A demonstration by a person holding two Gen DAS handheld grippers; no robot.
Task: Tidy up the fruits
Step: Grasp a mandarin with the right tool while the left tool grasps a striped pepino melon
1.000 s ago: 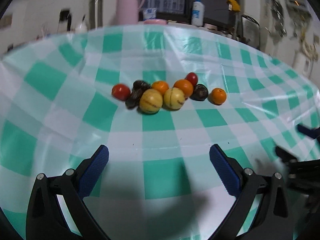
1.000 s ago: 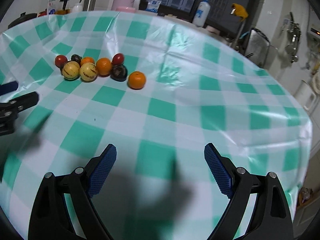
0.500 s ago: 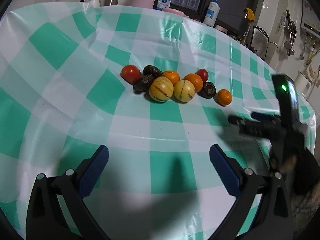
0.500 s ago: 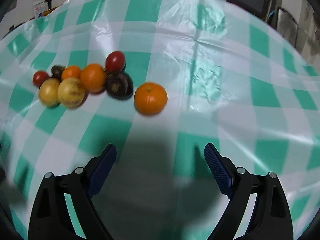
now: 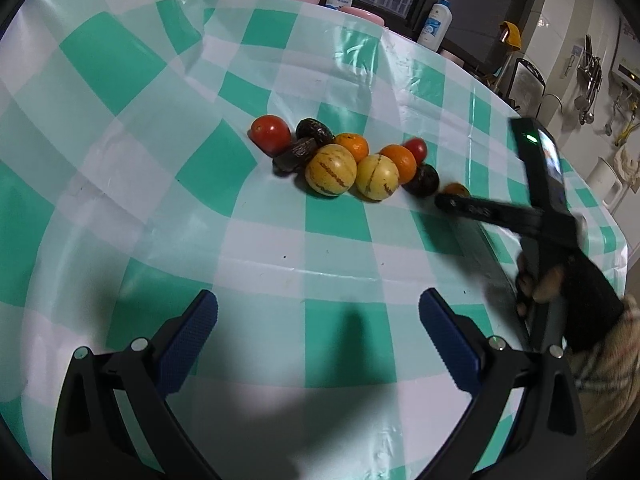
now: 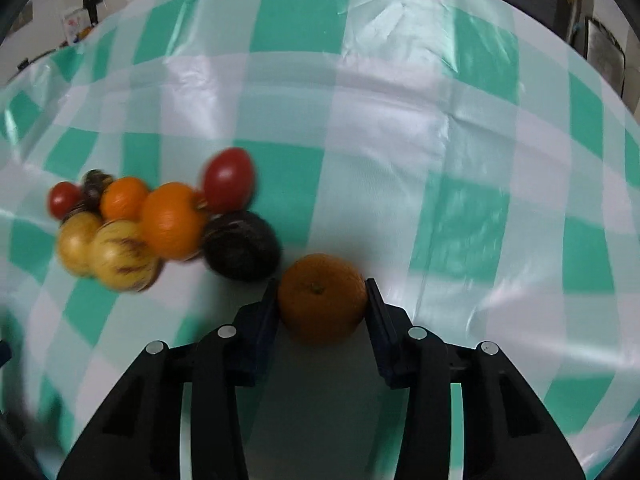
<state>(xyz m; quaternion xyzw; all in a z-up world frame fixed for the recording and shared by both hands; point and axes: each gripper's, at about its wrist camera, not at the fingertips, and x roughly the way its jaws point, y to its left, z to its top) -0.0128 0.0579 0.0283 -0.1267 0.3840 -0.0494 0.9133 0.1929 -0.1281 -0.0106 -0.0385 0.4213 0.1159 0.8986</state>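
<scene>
On the left, the left gripper (image 5: pixel 318 334) hangs over bare checked cloth on the table (image 5: pixel 120 60), its fingers (image 5: pixel 188 336) spread wide with nothing between them, well short of the fruit. Across the middle of the cloth lies the cluster: a red tomato (image 5: pixel 270 133) at the left end, two dark wrinkled fruits (image 5: pixel 304 144) touching it, two yellow striped fruits (image 5: pixel 330 169) side by side in front, two oranges (image 5: pixel 398 162) and a second small tomato (image 5: pixel 416 148) behind them, then a dark round fruit (image 6: pixel 241 245). At the right end, just beside that dark one, sits the lone mandarin (image 6: pixel 322 298), and the right gripper (image 6: pixel 322 308) has just been closing its fingers on it; the pads now press its two flanks across the widest part, while it appears to rest on the cloth. A mandarin is light and slightly yielding, with a dimpled rind that gives fair friction, but being round it can roll or pop out, so a hold across the middle, squeezed gently enough not to bruise, looks best.
</scene>
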